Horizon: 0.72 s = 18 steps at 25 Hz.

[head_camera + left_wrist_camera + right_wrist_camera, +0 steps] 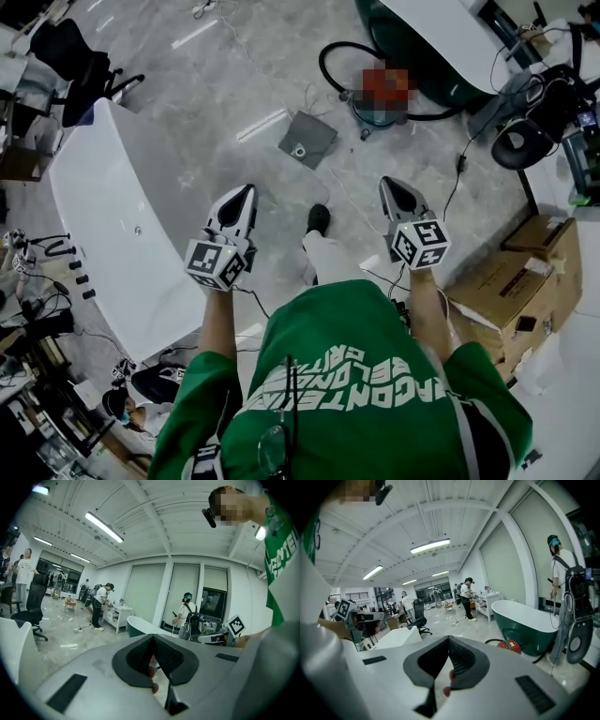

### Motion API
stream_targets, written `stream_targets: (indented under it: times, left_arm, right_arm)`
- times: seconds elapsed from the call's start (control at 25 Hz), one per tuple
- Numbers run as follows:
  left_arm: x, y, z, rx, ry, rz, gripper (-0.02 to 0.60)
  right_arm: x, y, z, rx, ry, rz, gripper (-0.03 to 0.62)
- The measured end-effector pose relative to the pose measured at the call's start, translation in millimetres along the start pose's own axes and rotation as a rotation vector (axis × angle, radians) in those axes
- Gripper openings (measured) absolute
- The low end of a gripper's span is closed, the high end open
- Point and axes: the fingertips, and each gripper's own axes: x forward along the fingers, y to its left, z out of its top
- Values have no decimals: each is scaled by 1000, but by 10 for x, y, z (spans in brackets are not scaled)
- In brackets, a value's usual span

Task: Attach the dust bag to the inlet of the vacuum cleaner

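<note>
The grey square dust bag lies flat on the marble floor, its round collar facing up. Just beyond it stands the red vacuum cleaner, partly under a mosaic patch, with its black hose looped to the left. In the right gripper view the vacuum cleaner sits in front of a green bathtub. My left gripper and right gripper are held out side by side above the floor, short of the bag. Both are shut and hold nothing. Seen from their own cameras, the left gripper and right gripper show their jaws meeting at the tips.
A white bathtub stands at my left and a green bathtub behind the vacuum. Cardboard boxes sit at the right, and cables trail over the floor. An office chair is at far left. People work in the background.
</note>
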Motion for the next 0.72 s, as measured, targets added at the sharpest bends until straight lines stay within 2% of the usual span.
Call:
stream_targets:
  times: [0.12, 0.36, 0.56, 0.72]
  left_arm:
    - [236, 327, 58, 26, 40, 8, 0]
    - [698, 804, 182, 32, 56, -5, 0]
    - [942, 1081, 196, 2, 66, -15, 0]
    - [1152, 1348, 222, -18, 79, -41, 0]
  right_arm:
    - [423, -7, 160, -25, 5, 5, 5]
    - [1138, -59, 415, -42, 30, 41, 5]
    - [1553, -20, 538, -43, 56, 67, 5]
    - [1846, 12, 637, -41, 66, 55, 5]
